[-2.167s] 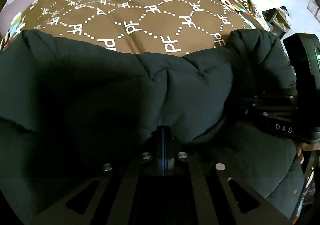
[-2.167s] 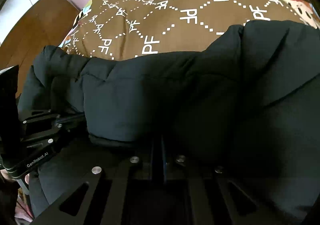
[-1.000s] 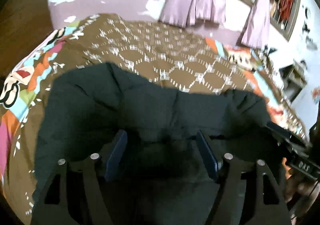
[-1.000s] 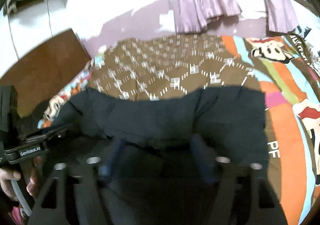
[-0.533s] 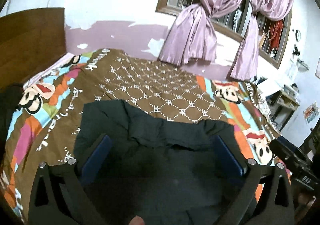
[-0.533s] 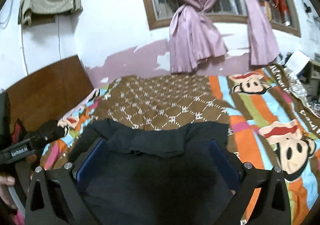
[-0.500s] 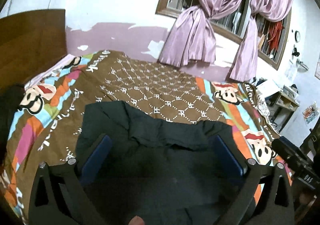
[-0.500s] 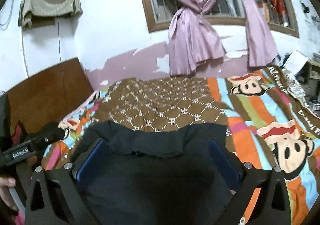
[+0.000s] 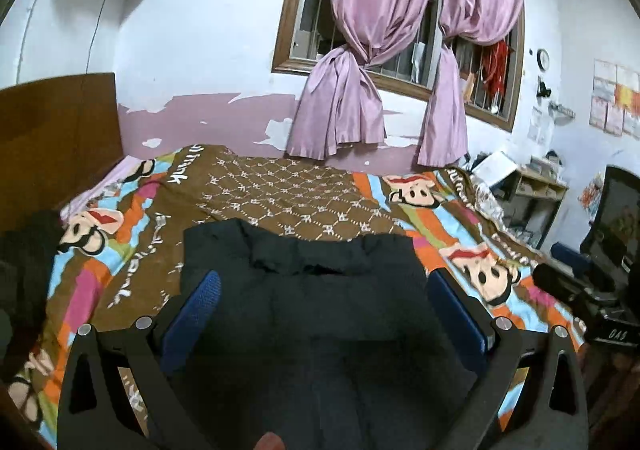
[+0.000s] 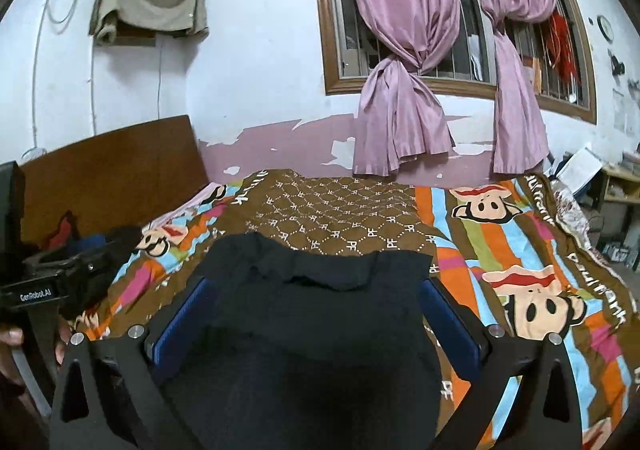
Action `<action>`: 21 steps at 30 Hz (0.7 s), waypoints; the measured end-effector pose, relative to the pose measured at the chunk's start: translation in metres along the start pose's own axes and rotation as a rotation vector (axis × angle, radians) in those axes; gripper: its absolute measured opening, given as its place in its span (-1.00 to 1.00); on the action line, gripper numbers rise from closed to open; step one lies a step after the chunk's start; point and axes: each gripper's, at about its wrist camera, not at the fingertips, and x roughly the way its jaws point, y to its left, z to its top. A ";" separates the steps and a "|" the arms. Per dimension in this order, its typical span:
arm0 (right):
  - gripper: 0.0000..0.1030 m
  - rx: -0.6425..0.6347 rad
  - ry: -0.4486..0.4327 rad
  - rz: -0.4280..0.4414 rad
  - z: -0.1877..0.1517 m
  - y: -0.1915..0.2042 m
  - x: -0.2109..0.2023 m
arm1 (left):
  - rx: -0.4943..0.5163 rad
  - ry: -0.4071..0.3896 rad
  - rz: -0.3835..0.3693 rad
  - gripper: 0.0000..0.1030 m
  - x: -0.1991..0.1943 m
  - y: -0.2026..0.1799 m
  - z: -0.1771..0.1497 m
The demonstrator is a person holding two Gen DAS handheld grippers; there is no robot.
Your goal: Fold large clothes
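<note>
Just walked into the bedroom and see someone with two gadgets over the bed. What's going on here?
A person is folding a dark padded jacket on the bed's cartoon-print bedspread, with a handheld gripper in each hand. At this moment neither holds the garment: the left gripper and right gripper are both open, raised above the jacket, which lies as a compact folded bundle on the bedspread. Tied purple curtains hang at the window behind.
</note>
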 end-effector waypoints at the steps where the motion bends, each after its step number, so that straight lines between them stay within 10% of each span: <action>1: 1.00 -0.002 0.002 -0.001 -0.003 0.001 -0.006 | 0.006 0.000 0.011 0.97 -0.008 -0.003 -0.005; 21: 1.00 -0.102 0.169 -0.050 -0.084 0.035 -0.051 | 0.111 0.086 0.122 0.97 -0.073 0.038 -0.132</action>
